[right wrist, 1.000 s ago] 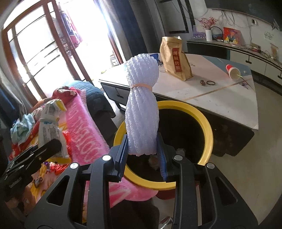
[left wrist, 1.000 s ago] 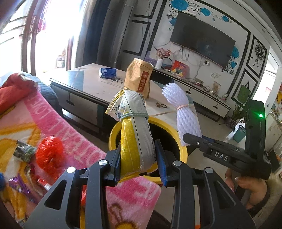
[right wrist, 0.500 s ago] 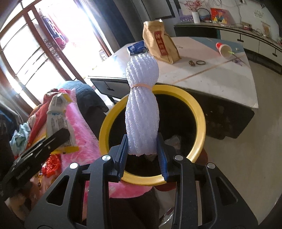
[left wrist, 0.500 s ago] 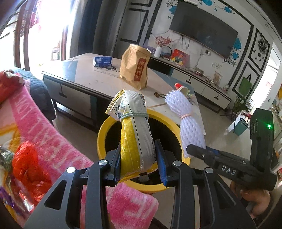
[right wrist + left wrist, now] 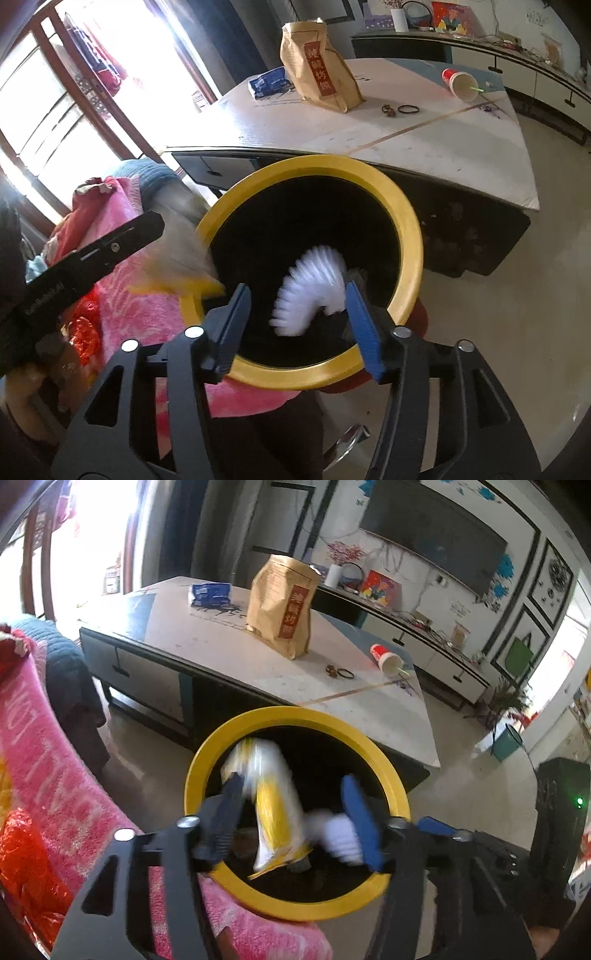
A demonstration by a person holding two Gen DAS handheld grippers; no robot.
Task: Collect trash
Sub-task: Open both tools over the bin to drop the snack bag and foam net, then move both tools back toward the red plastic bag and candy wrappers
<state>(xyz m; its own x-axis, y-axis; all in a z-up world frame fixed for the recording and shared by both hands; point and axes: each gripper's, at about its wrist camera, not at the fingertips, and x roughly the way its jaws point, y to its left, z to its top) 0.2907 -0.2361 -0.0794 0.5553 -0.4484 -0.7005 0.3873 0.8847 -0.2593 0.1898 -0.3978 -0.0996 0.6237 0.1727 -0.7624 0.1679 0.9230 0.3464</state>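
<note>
A yellow-rimmed black bin stands between the sofa and the low table. My left gripper hangs over its mouth, jaws opening, and the yellow-and-white snack bag blurs as it drops free between them into the bin. My right gripper is also above the bin with its jaws opening. The white foam net sleeve falls blurred between its fingers, touching neither pad firmly. The left gripper's black body shows at the left of the right wrist view.
A low table behind the bin carries a brown paper bag, a blue packet and a tipped red cup. A pink blanket with red wrappers lies left. A TV cabinet lines the far wall.
Both grippers moved down over the bin and their jaws spread. The snack bag and the foam sleeve, held upright before, now fall blurred into the bin.
</note>
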